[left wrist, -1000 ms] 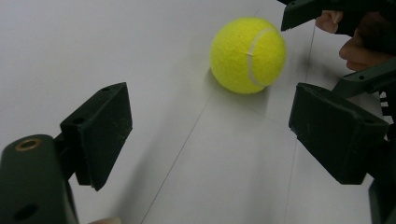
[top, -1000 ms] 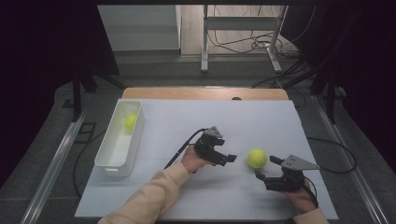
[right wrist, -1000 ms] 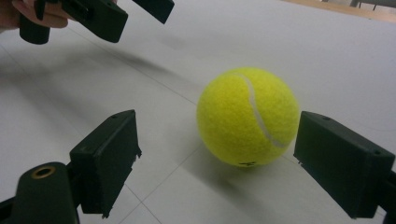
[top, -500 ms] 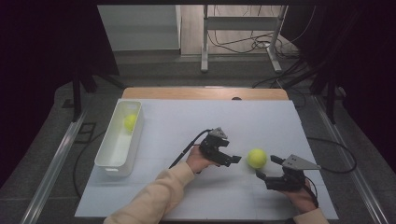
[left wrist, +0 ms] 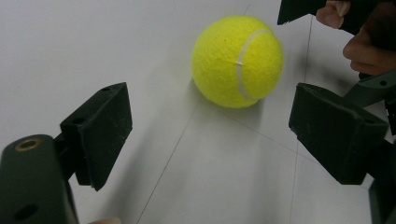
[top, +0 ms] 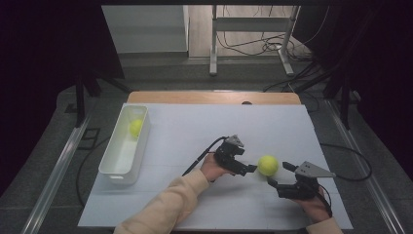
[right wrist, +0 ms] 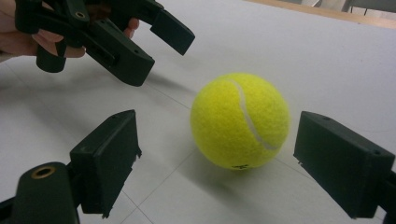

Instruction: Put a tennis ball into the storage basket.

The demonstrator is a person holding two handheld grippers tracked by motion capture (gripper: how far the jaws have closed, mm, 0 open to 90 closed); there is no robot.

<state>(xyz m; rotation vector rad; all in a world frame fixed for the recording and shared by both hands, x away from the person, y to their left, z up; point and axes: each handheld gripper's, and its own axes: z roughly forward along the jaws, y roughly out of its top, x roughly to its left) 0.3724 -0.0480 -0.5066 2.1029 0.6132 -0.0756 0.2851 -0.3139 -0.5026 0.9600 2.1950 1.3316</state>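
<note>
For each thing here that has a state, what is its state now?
Left gripper: open, just left of the ball, not touching it.
Right gripper: open, ball ahead between its jaws, not gripped.
Ball: free on the table.
Bin: upright, open-topped, with a second ball inside.

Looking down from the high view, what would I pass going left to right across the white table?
White bin with a tennis ball inside it → left gripper → tennis ball on the table → right gripper.
</note>
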